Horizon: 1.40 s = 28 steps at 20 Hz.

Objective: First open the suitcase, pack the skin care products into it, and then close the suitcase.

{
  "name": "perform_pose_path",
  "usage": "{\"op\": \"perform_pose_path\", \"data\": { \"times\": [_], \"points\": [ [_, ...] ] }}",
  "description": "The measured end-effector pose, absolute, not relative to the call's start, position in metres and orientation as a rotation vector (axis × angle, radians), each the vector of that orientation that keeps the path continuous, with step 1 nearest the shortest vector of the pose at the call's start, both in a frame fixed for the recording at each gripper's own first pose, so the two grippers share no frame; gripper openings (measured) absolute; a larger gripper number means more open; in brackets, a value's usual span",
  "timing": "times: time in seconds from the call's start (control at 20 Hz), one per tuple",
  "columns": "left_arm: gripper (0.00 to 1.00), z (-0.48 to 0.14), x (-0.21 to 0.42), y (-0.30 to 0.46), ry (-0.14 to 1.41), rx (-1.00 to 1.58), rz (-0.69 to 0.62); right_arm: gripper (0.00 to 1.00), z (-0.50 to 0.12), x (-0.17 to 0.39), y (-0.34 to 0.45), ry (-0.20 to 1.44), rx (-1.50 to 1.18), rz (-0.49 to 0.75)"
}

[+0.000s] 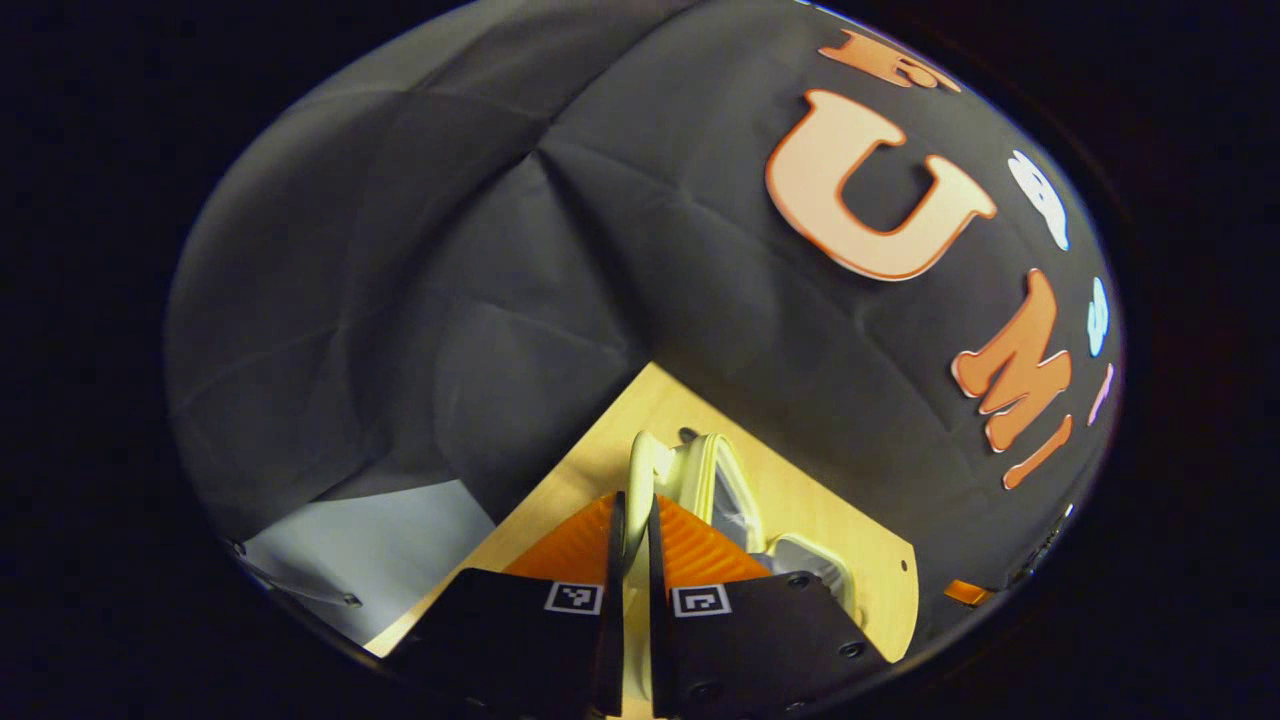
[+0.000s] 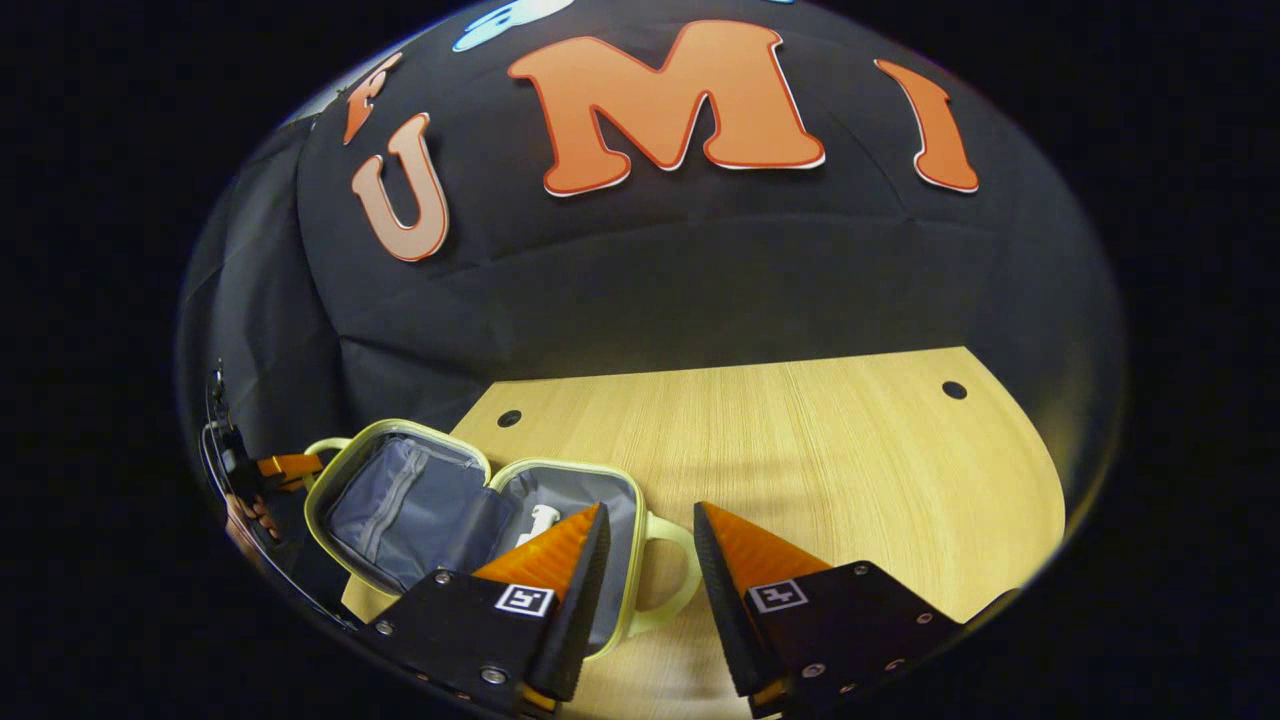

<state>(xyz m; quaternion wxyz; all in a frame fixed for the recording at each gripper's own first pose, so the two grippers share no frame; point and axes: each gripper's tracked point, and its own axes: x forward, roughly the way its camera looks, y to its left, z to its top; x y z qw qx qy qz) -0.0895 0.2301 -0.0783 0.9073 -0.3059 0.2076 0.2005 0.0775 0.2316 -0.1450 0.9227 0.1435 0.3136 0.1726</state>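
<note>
Clearly the suitcase point(image 2: 480, 520) lies open on the wooden table point(image 2: 800, 440), near its left edge in the right gripper view, lid half and base half side by side, grey lining up. A small white item point(image 2: 540, 520) rests in the base half. Its long axis runs left to right across that view, the carry handle point(image 2: 672, 575) pointing toward the right gripper point(image 2: 650, 560), whose fingers stand apart and empty. The left gripper point(image 1: 632, 540) is clenched on the lid's pale rim point(image 1: 640, 470). Closing seems the step: swing the lid over smoothly along its hinge, keeping the grip on the rim.
</note>
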Motion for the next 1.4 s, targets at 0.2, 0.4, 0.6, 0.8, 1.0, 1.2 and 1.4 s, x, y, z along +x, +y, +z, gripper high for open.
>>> {"op": "perform_pose_path", "data": {
  "times": [0.2,0.4,0.6,0.8,1.0,1.2,1.4],
  "points": [
    [0.11,-0.028,-0.084,0.184,0.369,-0.597,0.337,0.73,-0.135,0.081,0.221,0.598,0.291,0.386],
    [0.11,0.004,-0.074,0.133,0.347,-0.532,0.268,0.82,-0.131,0.083,0.21,0.572,0.3,0.399],
    [0.11,0.031,-0.06,0.077,0.319,-0.542,0.183,0.86,-0.121,0.082,0.193,0.52,0.304,0.418],
    [0.11,0.041,-0.041,0.009,0.324,-0.513,0.082,0.87,-0.122,0.08,0.181,0.511,0.303,0.427],
    [0.11,0.038,-0.021,-0.053,0.351,-0.537,-0.021,0.87,-0.128,0.079,0.162,0.513,0.306,0.424],
    [0.12,0.021,-0.007,-0.109,0.406,-0.551,-0.112,0.88,-0.14,0.079,0.138,0.527,0.312,0.399],
    [0.12,-0.011,-0.002,-0.158,0.478,-0.602,-0.199,0.88,-0.152,0.079,0.116,0.552,0.335,0.366]
  ]
}}
